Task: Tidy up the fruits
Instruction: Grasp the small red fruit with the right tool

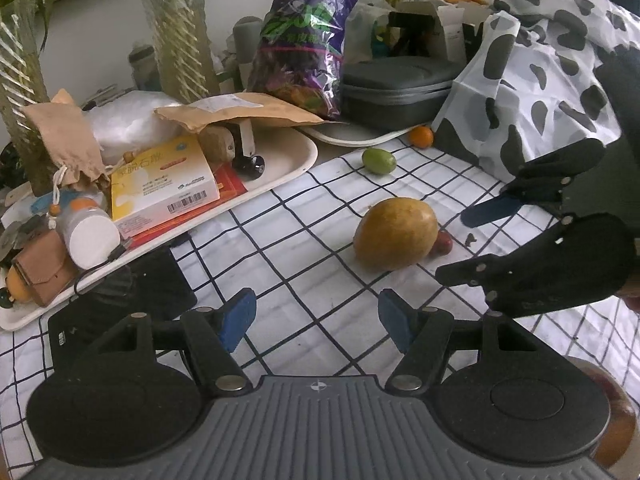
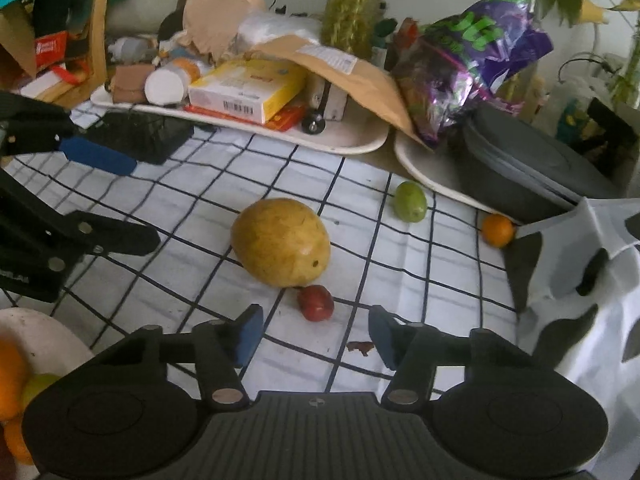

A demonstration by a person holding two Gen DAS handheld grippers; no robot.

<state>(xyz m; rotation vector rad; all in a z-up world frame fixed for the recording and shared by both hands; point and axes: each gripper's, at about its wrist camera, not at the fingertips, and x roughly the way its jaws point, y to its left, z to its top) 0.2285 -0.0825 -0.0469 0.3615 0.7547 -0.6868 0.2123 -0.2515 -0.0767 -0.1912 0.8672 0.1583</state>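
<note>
Fruit-gathering is midway: we hover our right gripper (image 2: 316,332), jaws part open and empty, just short of the red fruit (image 2: 316,303) touching the mango (image 2: 281,242). Our left gripper (image 1: 316,316) waits half-open, empty. Next we straddle and pinch it.

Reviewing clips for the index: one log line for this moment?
left gripper: open, empty | right gripper: open, empty, near red fruit | mango, green fruit, orange: on cloth

Bare checked cloth (image 2: 224,184) around the mango (image 2: 280,242); cluttered tray (image 2: 352,142) behind, spotted fabric (image 2: 580,280) rightward.
</note>
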